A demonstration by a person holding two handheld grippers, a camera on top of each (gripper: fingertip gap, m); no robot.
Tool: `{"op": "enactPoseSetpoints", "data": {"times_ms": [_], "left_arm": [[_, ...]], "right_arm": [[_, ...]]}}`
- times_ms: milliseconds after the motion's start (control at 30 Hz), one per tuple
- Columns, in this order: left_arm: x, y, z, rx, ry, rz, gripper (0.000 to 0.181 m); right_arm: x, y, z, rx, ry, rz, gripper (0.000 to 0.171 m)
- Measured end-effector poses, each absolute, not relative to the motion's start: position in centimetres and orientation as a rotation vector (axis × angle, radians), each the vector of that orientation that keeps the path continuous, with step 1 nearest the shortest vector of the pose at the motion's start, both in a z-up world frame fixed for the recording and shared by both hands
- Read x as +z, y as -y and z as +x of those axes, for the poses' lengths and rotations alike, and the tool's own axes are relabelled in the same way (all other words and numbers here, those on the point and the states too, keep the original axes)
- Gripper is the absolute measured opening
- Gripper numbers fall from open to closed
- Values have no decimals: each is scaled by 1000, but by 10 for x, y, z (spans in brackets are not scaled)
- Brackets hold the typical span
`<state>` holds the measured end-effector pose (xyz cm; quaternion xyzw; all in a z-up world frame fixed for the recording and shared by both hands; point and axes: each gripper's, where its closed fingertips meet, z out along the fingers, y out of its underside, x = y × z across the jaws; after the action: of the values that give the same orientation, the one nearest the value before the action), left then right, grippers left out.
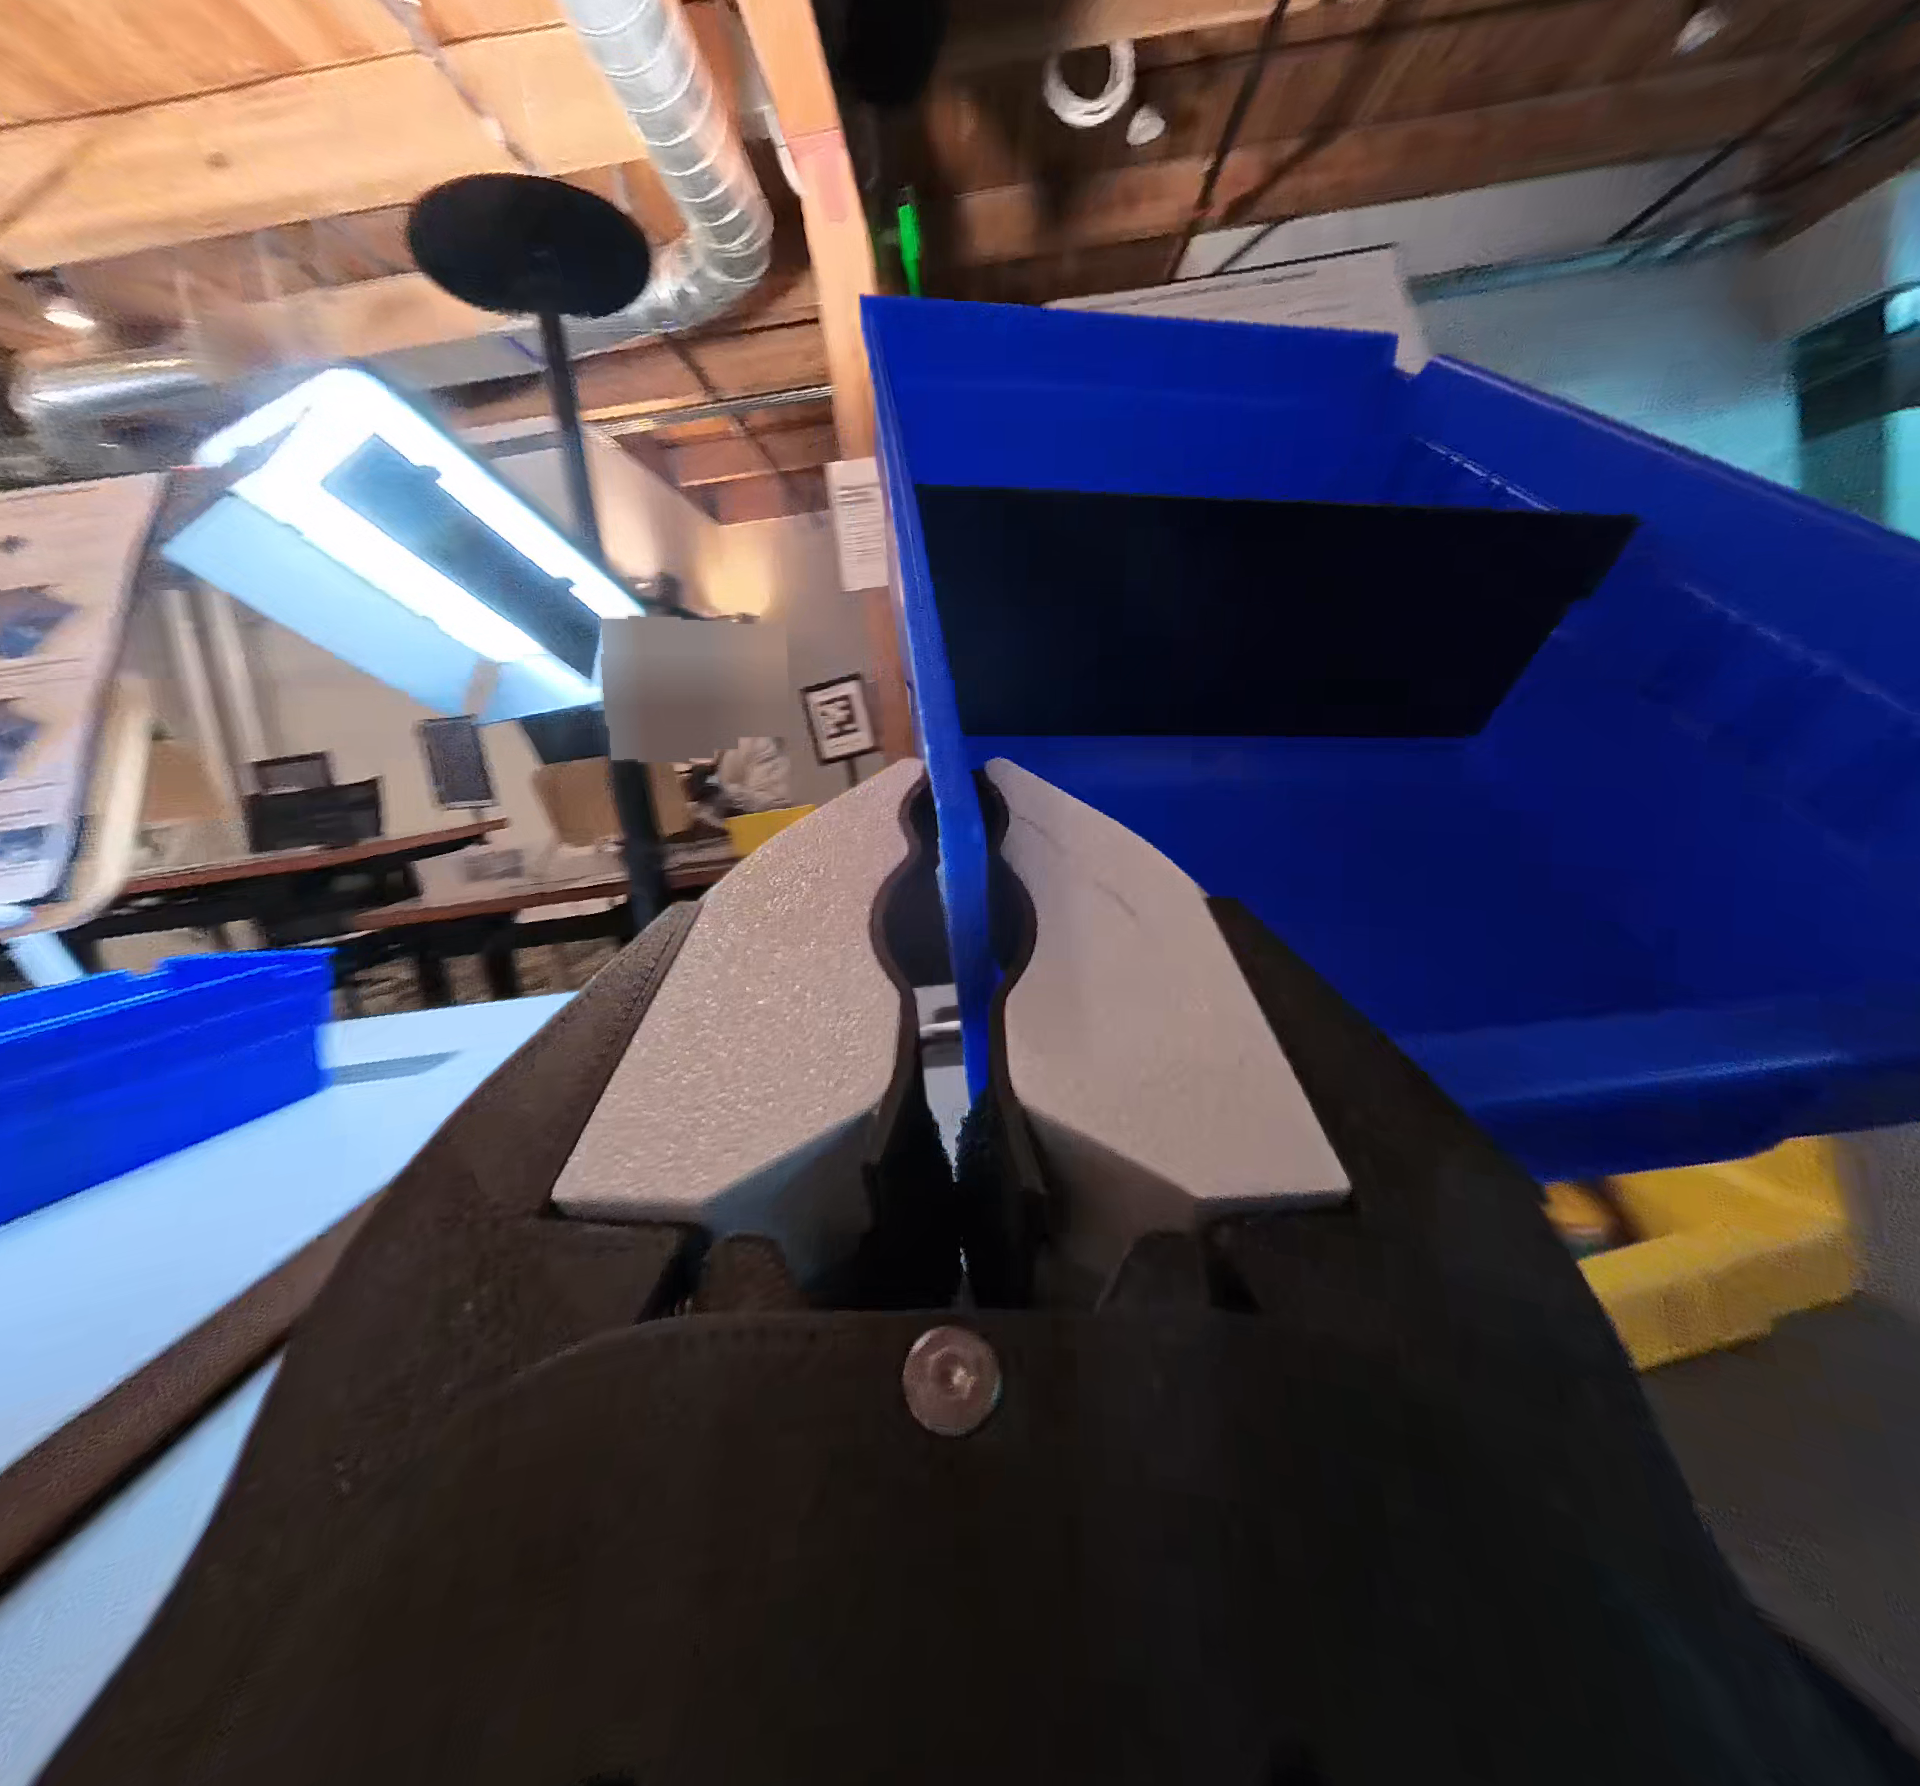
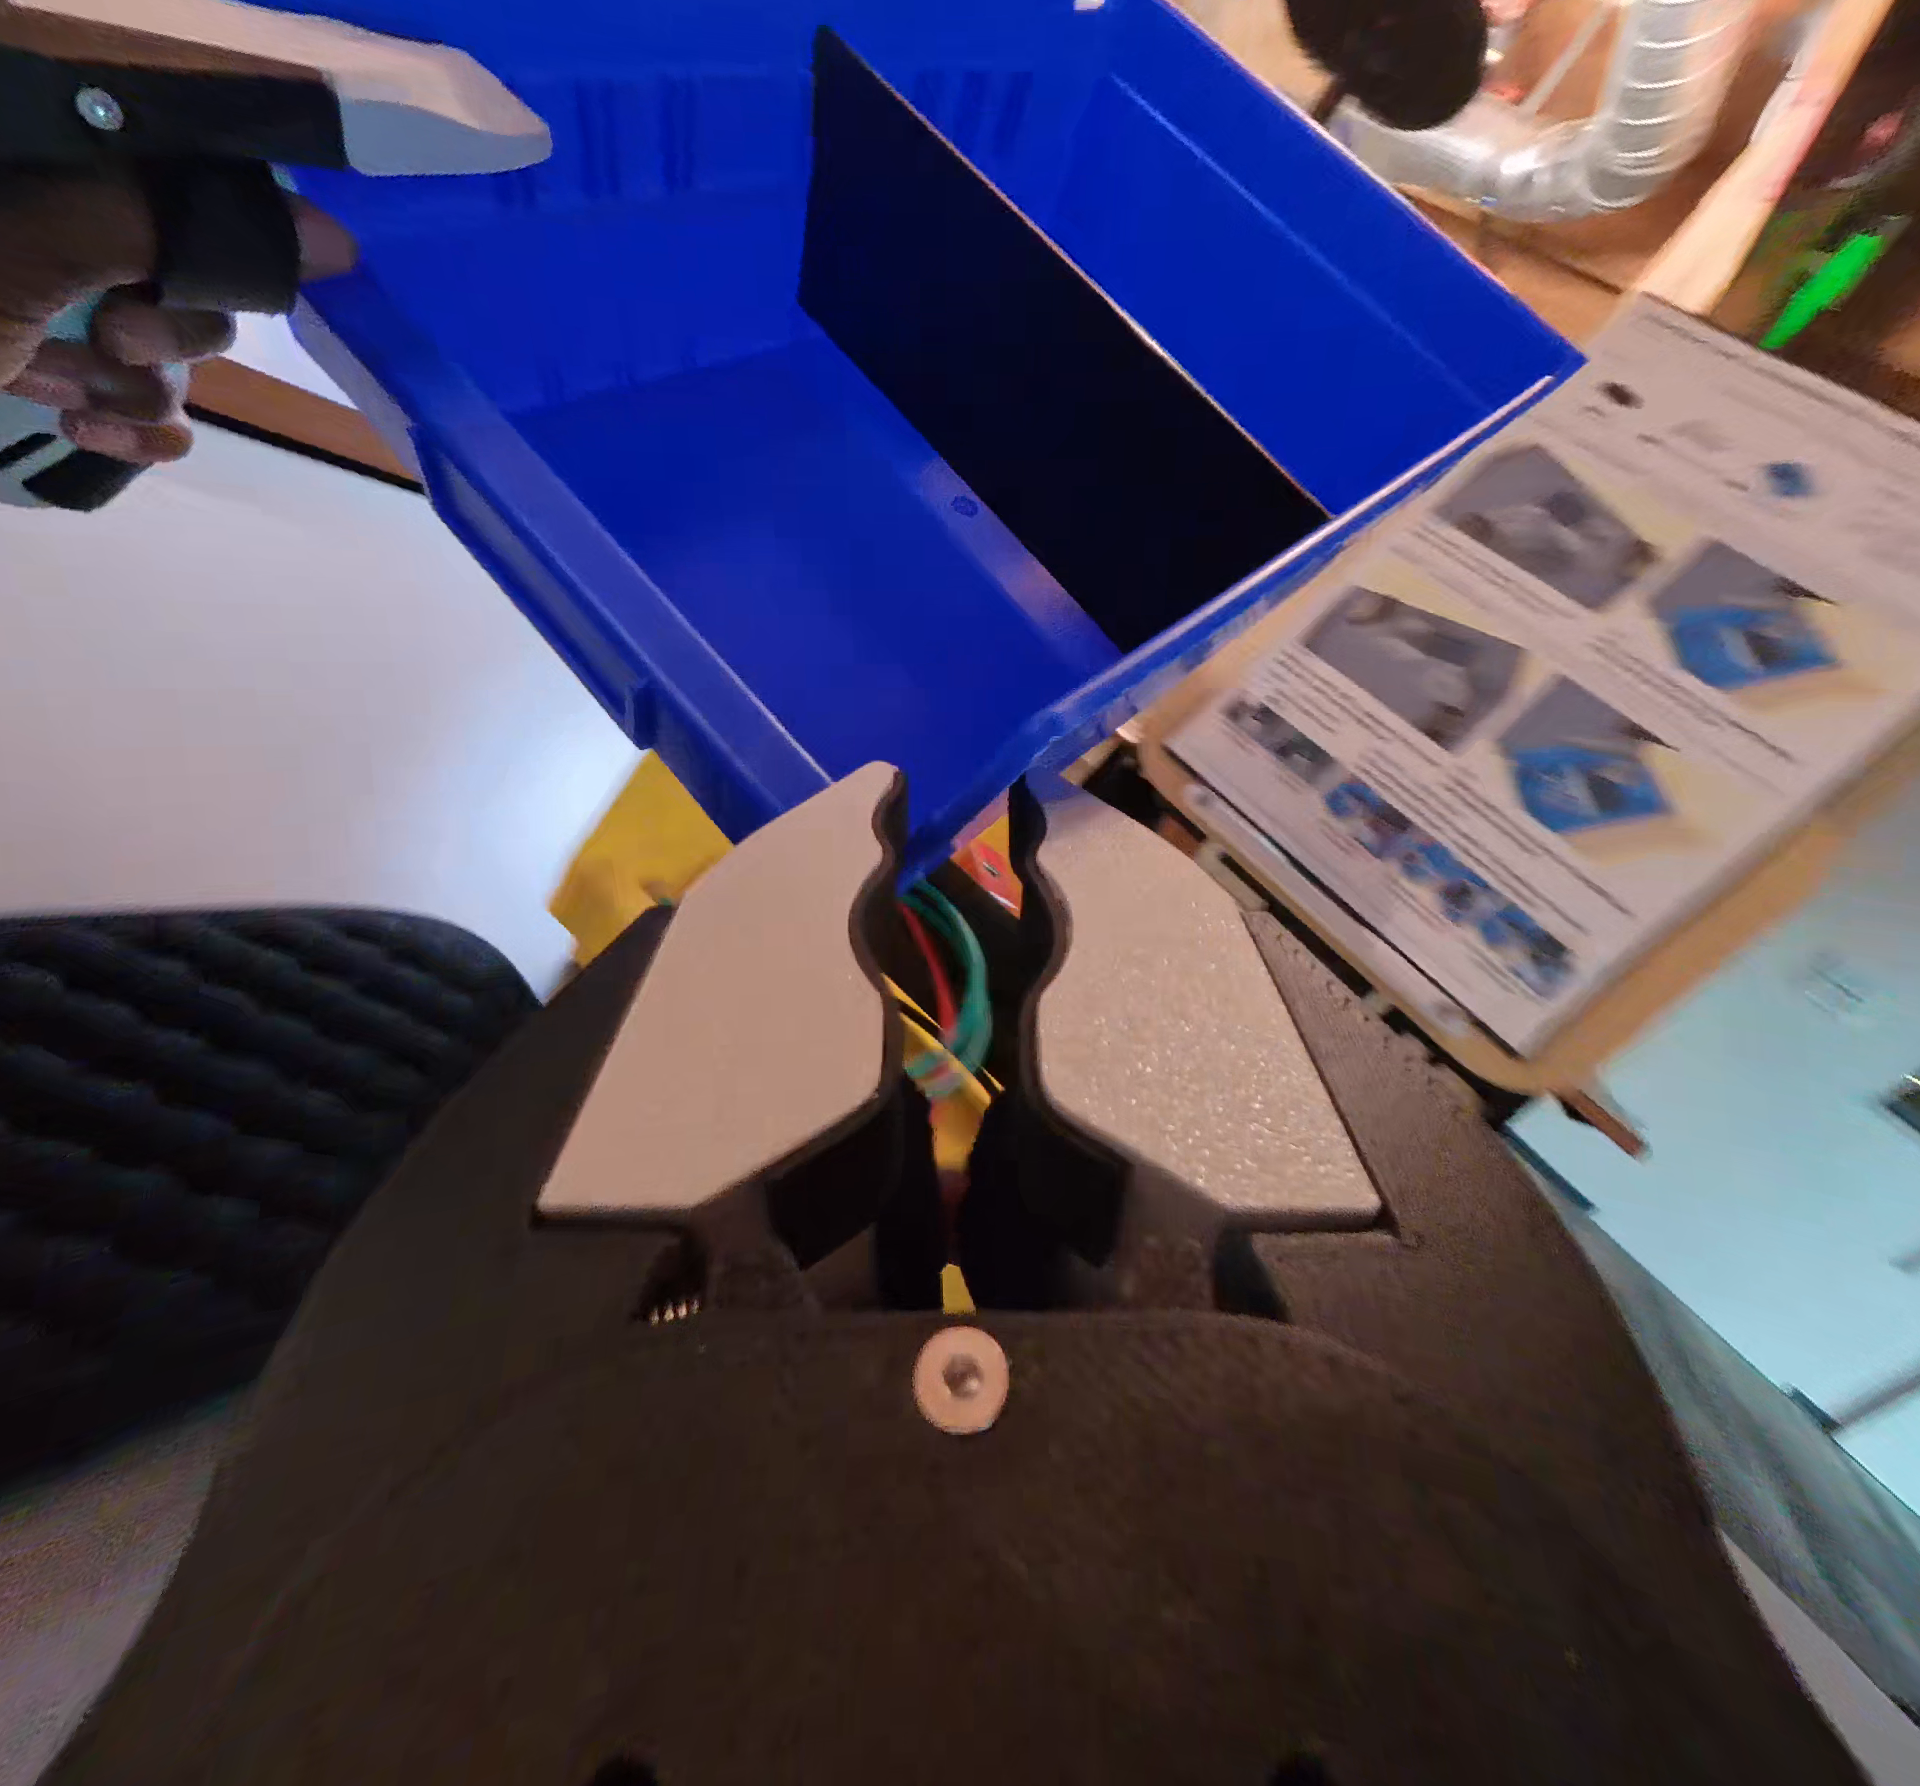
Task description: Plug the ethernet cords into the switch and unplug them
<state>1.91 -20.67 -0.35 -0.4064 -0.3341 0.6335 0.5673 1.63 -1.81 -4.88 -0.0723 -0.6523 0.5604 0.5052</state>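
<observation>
Step in hand: you hold a blue bin (image 2: 790, 510) up in the air, tipped, one claw on each side wall. This looks like setup or clearing away, not plugging; no switch shows in either view.

Left gripper (image 1: 961, 889): its fingers are pressed together on the thin edge of the bin's wall, which runs straight between them.

Right gripper (image 2: 961, 863): its fingers stand a little apart, with the bin's corner rim lodged between the tips. It looks clamped on the rim, though only the left finger plainly touches.

Bin: smooth moulded plastic with a thin rim, ribbed walls and a flat black divider (image 2: 1018, 365) standing across it. The part you can see inside is bare.

Ethernet cords: thin green and red cords (image 2: 951, 967) show through the right gripper's gap, below the bin, beside something yellow (image 2: 613, 863). You can't tell what they rest on.

Desk (image 2: 260, 676): white and matt with a dark edge. A second blue bin (image 1: 156, 1071) sits at its far left in the left wrist view.

Instruction sheet (image 2: 1558, 697): a printed page on a tilted wooden board, just right of the bin.

Next move: probably set the bin down level on the desk, let both claws go, then find the switch and take a cord by its plug. The wall is thin and slippery, so keep both grips even.
</observation>
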Motion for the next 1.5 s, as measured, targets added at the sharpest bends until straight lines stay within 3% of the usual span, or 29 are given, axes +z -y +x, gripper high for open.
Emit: {"op": "enactPoseSetpoints", "data": {"times_ms": [333,733,1067,1133,1233,1367,1500], "left_arm": [[-16,-12,-54,1210,604,-1236,8],[-105,-140,-112,990,611,-1510,9],[-166,-164,-112,807,602,-1753,24],[-166,-167,-103,786,543,-1807,42],[-163,-164,-79,663,499,-1935,60],[-127,-123,-51,740,415,-1908,60],[-148,-49,-52,874,430,-2127,60]], "right_arm": [[-85,-184,-6,1260,1611,-638,18],[-182,-297,-30,990,1715,-1156,16],[-173,-323,-25,1037,1591,-1201,13],[-172,-324,-25,1021,1596,-1179,13],[-159,-322,-24,1042,1552,-1129,29],[-159,-316,-21,849,1673,-1042,42],[-167,-322,-15,451,1797,-944,48]]}}
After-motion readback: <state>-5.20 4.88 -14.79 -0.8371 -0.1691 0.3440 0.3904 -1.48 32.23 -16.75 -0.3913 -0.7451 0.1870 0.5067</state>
